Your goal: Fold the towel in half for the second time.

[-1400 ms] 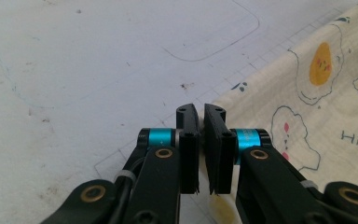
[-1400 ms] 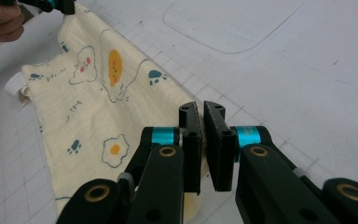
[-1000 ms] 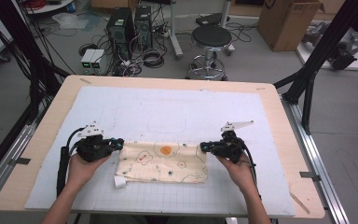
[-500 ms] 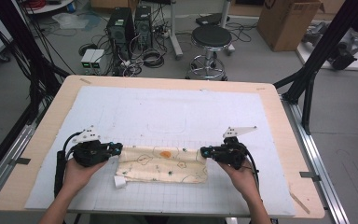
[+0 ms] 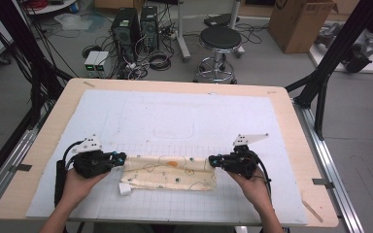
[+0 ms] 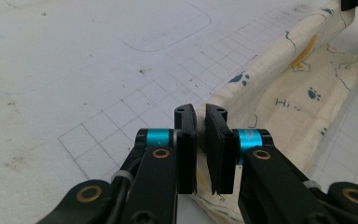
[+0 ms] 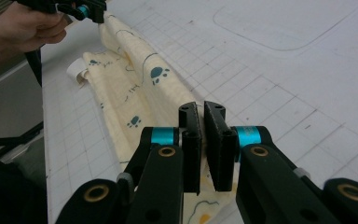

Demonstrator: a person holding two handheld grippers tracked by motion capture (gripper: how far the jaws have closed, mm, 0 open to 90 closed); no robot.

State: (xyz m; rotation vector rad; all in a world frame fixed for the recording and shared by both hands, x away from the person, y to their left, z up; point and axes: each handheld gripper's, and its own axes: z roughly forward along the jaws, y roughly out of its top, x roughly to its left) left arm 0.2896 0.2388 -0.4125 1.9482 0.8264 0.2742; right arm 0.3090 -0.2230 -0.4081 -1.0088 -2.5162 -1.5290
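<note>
The cream cloth (image 5: 167, 172), printed with blue paw prints, thin dark line drawings and an orange patch, lies folded into a long band near the front edge of the table's white mat (image 5: 175, 116), parallel to that edge. Its far fold is raised at both ends; a white tag (image 5: 125, 189) pokes out at its front left corner.

Black stool (image 5: 220, 40), cardboard box (image 5: 298, 23), computer towers (image 5: 135, 26) behind table (image 5: 291, 121).

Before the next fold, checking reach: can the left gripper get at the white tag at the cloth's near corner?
Probably yes. The white tag lies bare on the mat just beside the left gripper, but its jaws are shut on the cloth, so it must let go first.
</note>
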